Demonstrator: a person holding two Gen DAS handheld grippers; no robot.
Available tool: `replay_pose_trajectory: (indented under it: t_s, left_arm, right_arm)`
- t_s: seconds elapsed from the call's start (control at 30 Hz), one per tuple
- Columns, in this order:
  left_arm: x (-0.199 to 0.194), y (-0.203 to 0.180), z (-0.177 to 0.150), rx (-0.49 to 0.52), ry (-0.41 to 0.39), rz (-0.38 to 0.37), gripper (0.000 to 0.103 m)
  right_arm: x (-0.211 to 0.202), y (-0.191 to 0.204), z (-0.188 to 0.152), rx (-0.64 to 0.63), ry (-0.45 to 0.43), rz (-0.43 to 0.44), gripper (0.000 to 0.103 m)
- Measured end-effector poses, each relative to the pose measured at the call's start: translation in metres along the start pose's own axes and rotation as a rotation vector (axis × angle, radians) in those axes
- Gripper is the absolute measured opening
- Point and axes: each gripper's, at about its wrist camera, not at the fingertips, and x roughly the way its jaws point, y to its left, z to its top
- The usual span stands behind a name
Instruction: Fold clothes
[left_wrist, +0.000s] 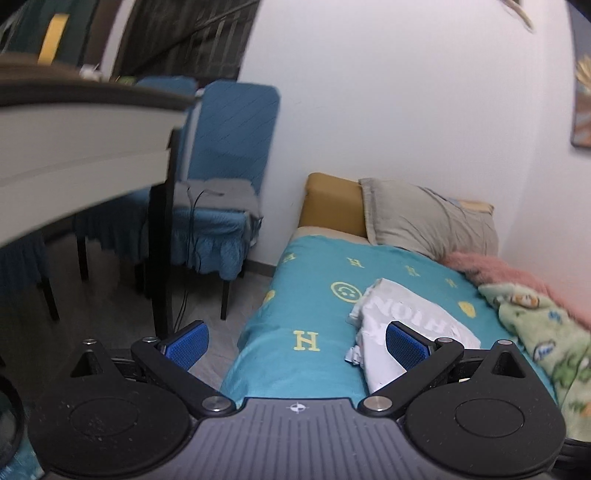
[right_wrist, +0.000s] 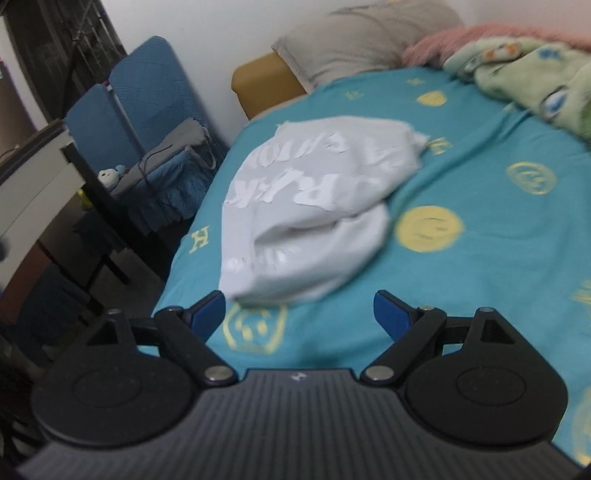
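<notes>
Both grippers, left gripper (left_wrist: 295, 347) and right gripper (right_wrist: 299, 314), we hold with fingers spread apart and empty, ready to grasp; the rumpled white printed T-shirt (right_wrist: 314, 199) lies on the bed (right_wrist: 480, 258) just ahead of our right fingers.

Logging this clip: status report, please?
Both hand-held grippers, left and right, open, empty. White garment crumpled on bed, unfolded. Nothing obstructing.

shirt (right_wrist: 310, 206) white, wht print | sheet (right_wrist: 480, 258) teal, yellow smileys
</notes>
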Motion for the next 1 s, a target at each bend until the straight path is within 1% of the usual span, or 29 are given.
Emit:
replay_pose_trajectory:
  t_s: [0.03,0.13,0.17,0.2,0.23,0.27,0.3,0.37,0.53,0.6,0.67,0.77,1.0]
  left_arm:
    - [0.004,0.007,-0.001,-0.017,0.002,-0.001,0.103]
    - [0.018,0.022,-0.005,-0.047,0.025,-0.007,0.103]
    - [0.022,0.025,-0.007,-0.055,0.037,-0.013,0.103]
    - [0.026,0.028,-0.007,-0.071,0.044,-0.013,0.101]
    - [0.03,0.032,-0.008,-0.087,0.052,-0.011,0.1]
    - [0.034,0.035,-0.008,-0.107,0.053,-0.015,0.099]
    - [0.036,0.036,-0.009,-0.121,0.06,-0.028,0.099]
    - [0.04,0.038,-0.011,-0.148,0.077,-0.055,0.099]
    - [0.042,0.028,-0.017,-0.113,0.105,-0.127,0.098]
    - [0.039,0.018,-0.019,-0.073,0.106,-0.166,0.098]
    - [0.036,0.005,-0.023,-0.022,0.12,-0.224,0.098]
    - [0.03,-0.018,-0.033,0.077,0.153,-0.32,0.098]
    - [-0.001,-0.085,-0.074,0.377,0.214,-0.48,0.092]
  right_arm:
    - [0.017,0.003,0.003,0.02,0.01,0.004,0.088]
    - [0.056,-0.009,0.008,0.179,0.027,0.005,0.088]
    - [0.065,-0.013,0.008,0.231,0.024,0.006,0.079]
    - [0.067,-0.014,0.009,0.253,0.016,0.004,0.071]
    - [0.07,-0.015,0.01,0.276,0.008,0.003,0.07]
    - [0.071,-0.016,0.011,0.294,0.0,0.002,0.057]
    - [0.069,-0.015,0.011,0.285,-0.006,0.0,0.038]
    - [0.061,-0.013,0.014,0.255,-0.018,-0.006,0.02]
    - [0.005,-0.002,0.03,0.172,-0.12,0.036,0.015]
    - [-0.022,0.001,0.038,0.173,-0.156,0.065,0.014]
    - [-0.049,0.005,0.047,0.175,-0.192,0.094,0.013]
    - [-0.089,0.006,0.056,0.171,-0.237,0.14,0.013]
    - [-0.184,0.004,0.061,0.166,-0.335,0.266,0.012]
